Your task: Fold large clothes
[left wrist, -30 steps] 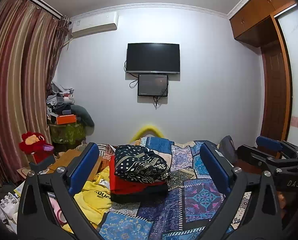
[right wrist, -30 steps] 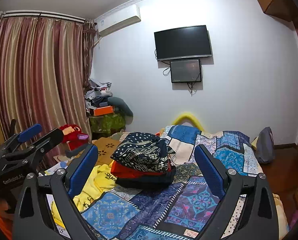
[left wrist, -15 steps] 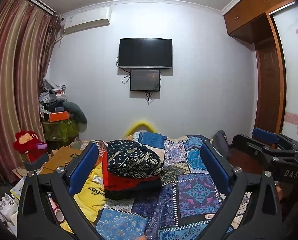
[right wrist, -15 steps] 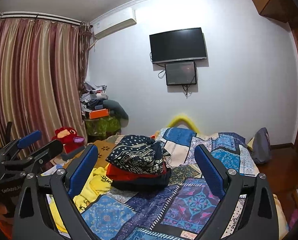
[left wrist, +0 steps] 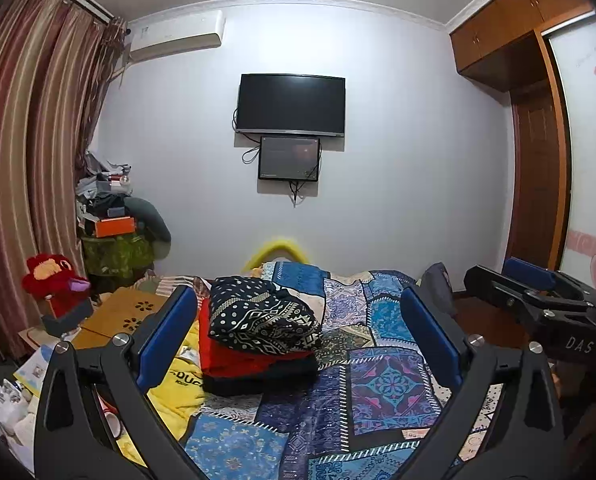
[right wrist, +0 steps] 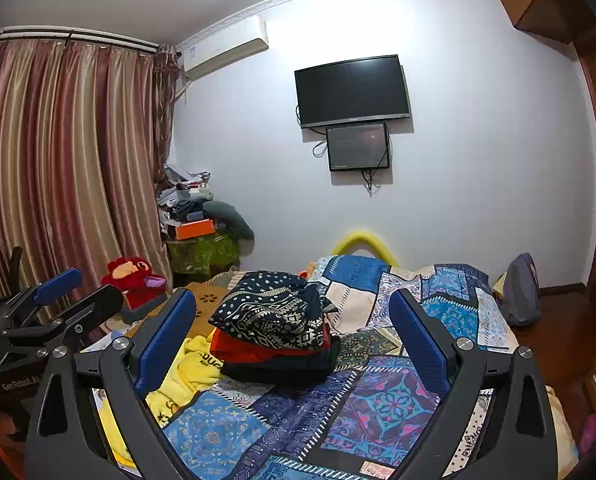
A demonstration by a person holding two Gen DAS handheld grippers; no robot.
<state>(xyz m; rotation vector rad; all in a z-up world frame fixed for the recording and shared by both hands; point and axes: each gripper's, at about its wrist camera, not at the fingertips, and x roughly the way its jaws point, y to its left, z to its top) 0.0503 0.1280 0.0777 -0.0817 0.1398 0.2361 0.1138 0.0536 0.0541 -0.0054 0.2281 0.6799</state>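
Note:
A stack of folded clothes [left wrist: 258, 344] lies on the patchwork bedspread [left wrist: 385, 376]: a dark patterned piece on top, a red one under it, a black one at the bottom. The same stack [right wrist: 278, 328] shows in the right wrist view. A yellow garment [left wrist: 178, 384] lies crumpled to the left of it, also seen as the yellow garment [right wrist: 194, 368]. My left gripper [left wrist: 298, 336] is open, held above the bed short of the stack, with nothing between its fingers. My right gripper [right wrist: 294, 332] is open and empty too. Each gripper appears at the edge of the other's view.
A red plush toy [left wrist: 54, 280] and a wooden board [left wrist: 126, 316] sit left of the bed. A cluttered pile with an orange box [left wrist: 114, 226] stands in the corner by the curtains [left wrist: 18, 160]. A grey bag [right wrist: 517, 288] rests at the bed's right edge.
Both grippers have drifted slightly and tilted up, so the stack sits a little lower and further left in view. Both stay open and empty.

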